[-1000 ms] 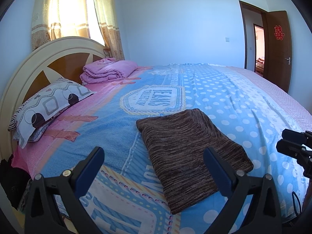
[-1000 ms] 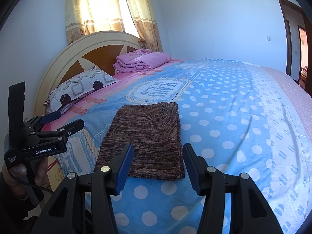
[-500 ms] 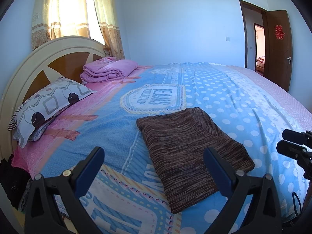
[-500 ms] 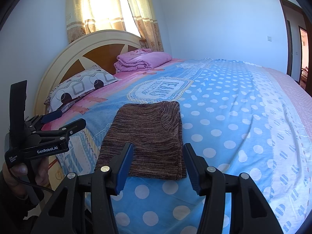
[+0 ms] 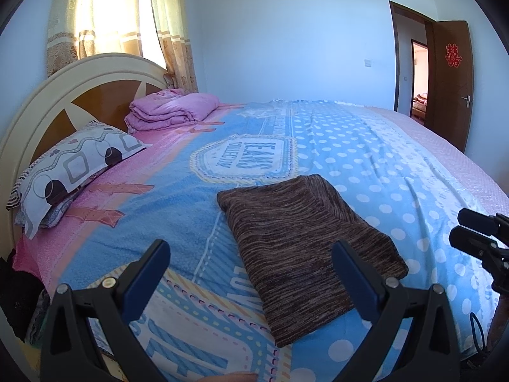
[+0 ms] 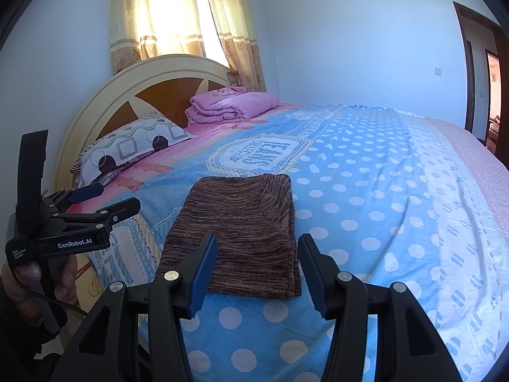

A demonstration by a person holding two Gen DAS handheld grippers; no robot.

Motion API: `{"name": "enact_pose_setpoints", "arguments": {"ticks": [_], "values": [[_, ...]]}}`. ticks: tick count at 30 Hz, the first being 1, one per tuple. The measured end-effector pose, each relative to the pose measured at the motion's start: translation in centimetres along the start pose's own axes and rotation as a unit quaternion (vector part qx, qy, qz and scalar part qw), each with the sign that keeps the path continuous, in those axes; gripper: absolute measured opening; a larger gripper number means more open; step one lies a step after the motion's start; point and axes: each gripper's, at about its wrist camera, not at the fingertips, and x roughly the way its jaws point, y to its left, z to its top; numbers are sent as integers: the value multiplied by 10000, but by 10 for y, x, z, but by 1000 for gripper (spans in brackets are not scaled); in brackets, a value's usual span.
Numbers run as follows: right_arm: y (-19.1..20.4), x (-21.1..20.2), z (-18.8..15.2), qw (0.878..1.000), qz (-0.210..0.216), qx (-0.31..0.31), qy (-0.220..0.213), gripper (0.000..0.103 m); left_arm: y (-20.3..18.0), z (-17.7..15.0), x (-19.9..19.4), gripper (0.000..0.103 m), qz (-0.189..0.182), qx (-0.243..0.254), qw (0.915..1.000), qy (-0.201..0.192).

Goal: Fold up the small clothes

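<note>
A brown knitted garment [image 5: 305,245] lies folded into a flat rectangle on the blue patterned bedspread [image 5: 366,159], near the bed's front edge; it also shows in the right wrist view [image 6: 235,232]. My left gripper [image 5: 251,261] is open and empty, held above the front edge with the garment between and beyond its fingers. My right gripper [image 6: 257,254] is open and empty, just short of the garment's near edge. Each gripper shows in the other's view, the right one [image 5: 477,235] at the right edge and the left one [image 6: 105,203] at the left.
A patterned pillow [image 5: 73,165] and a folded pink blanket [image 5: 171,108] lie by the cream headboard [image 5: 79,76]. Curtains [image 5: 105,16] hang behind. An open brown door [image 5: 451,76] stands at the far right. The polka-dot part of the bedspread [image 6: 366,175] stretches right of the garment.
Both grippers have drifted very slightly. The garment lies as before and both grippers stay open.
</note>
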Motion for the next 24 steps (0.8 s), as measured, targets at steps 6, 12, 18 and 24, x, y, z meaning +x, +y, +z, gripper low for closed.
{"name": "enact_pose_setpoints", "arguments": {"ticks": [6,12,18,24], "values": [[1,-5,1,9999,2,-11,-114,54,6,4,-3,103,74,-70,9999,-71],[2,-5,1,9999,12,-36,-111,54,13,5,-2,103,166,-146,9997,-73],[3,-4,0,9999,31,-60,-78,54,16,3,2,103,342,-158,9993,-38],[3,-4,0,10000,26,-63,-69,54,19,2,4,103,318,-199,9993,-13]]}}
